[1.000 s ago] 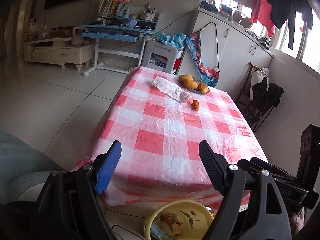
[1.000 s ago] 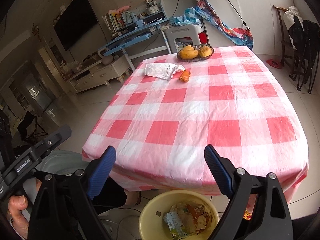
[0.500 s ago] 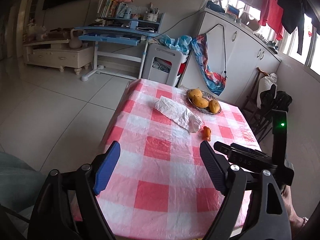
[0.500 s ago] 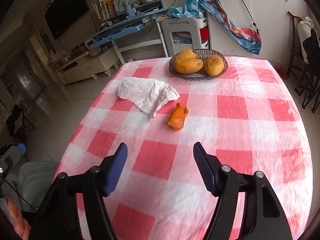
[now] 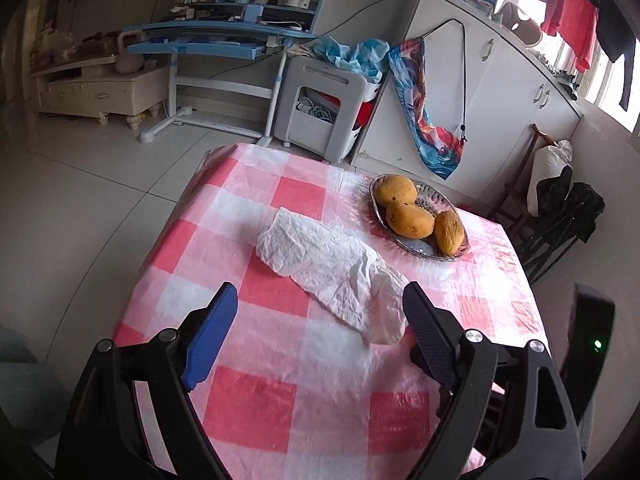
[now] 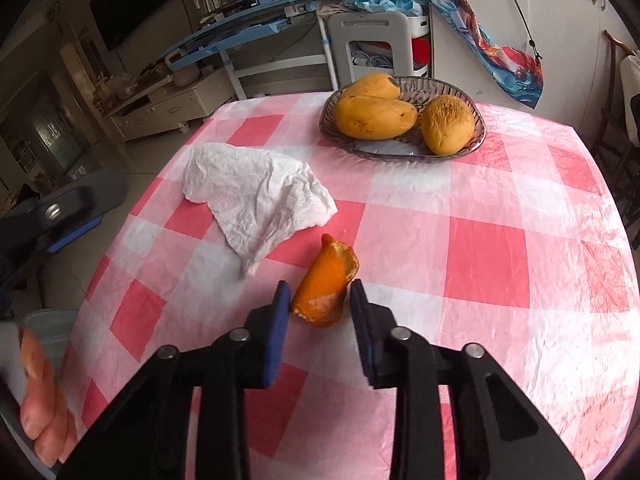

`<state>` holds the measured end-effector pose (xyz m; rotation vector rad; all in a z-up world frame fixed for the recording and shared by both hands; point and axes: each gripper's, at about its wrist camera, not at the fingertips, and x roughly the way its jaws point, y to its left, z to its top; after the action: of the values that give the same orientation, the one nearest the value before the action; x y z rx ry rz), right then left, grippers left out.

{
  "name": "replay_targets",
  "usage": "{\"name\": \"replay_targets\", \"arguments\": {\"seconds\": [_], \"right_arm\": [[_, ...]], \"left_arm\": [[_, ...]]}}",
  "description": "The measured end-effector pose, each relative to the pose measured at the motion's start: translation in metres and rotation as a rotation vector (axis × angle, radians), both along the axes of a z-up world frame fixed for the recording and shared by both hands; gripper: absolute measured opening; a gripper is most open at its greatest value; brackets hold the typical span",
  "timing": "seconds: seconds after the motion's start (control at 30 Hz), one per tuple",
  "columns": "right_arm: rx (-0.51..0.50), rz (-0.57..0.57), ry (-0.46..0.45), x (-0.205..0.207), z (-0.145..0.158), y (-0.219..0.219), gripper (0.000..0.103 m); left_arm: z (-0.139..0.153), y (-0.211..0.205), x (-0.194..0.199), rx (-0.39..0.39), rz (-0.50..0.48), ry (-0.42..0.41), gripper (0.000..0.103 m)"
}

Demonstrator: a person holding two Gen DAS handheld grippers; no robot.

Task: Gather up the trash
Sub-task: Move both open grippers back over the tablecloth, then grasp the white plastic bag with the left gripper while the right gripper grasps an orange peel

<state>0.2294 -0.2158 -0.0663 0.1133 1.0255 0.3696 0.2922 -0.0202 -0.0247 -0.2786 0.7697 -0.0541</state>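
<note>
Trash sits on a table with a pink and white checked cloth (image 6: 484, 248). At the left edge of the right wrist view, a person's fingers (image 6: 40, 392) show low down, and the left gripper (image 6: 72, 216) pokes in above them, blurry.

Next comes a crumpled white paper towel (image 6: 256, 196). It lies flat on the cloth, near the left side of the table. In the left wrist view the left gripper (image 5: 316, 332) hangs over the near end of this paper towel (image 5: 332, 272). Its jaws are wide apart and have been opening a bit more. Nothing is held in them, and the pads do not touch the paper.

Just to the right of the towel lies a piece of orange peel (image 6: 326, 284). The right gripper (image 6: 320, 304) is down around its near end. Its jaws have just been closing in, and the peel is between them. The pads look right up against the peel, but I cannot tell if they press on it yet.

Farther back and to the right stands a glass bowl (image 6: 476, 136) with three yellow mangoes (image 6: 374, 116) inside.
</note>
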Motion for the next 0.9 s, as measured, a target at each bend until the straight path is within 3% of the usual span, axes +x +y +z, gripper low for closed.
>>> {"name": "replay_targets", "arguments": {"seconds": [0.27, 0.5, 0.57, 0.63, 0.7, 0.9], "right_arm": [[0.047, 0.036, 0.075, 0.002, 0.002, -0.018, 0.025], [0.02, 0.076, 0.095, -0.003, 0.002, -0.021, 0.025], [0.018, 0.081, 0.095, -0.005, 0.002, -0.021, 0.025], [0.018, 0.085, 0.096, -0.006, 0.002, -0.021, 0.025], [0.015, 0.089, 0.093, -0.01, 0.003, -0.02, 0.025], [0.025, 0.086, 0.09, -0.024, 0.002, -0.024, 0.023]], "left_arm": [[-0.034, -0.043, 0.066, 0.086, -0.066, 0.084, 0.084], [-0.055, -0.076, 0.089, 0.243, -0.132, 0.158, 0.081], [-0.053, -0.078, 0.086, 0.269, -0.14, 0.14, 0.062], [-0.051, -0.074, 0.08, 0.271, -0.156, 0.133, 0.026], [-0.048, -0.064, 0.071, 0.228, -0.172, 0.152, 0.01], [-0.039, -0.019, 0.009, 0.103, -0.191, 0.186, 0.006]]}}
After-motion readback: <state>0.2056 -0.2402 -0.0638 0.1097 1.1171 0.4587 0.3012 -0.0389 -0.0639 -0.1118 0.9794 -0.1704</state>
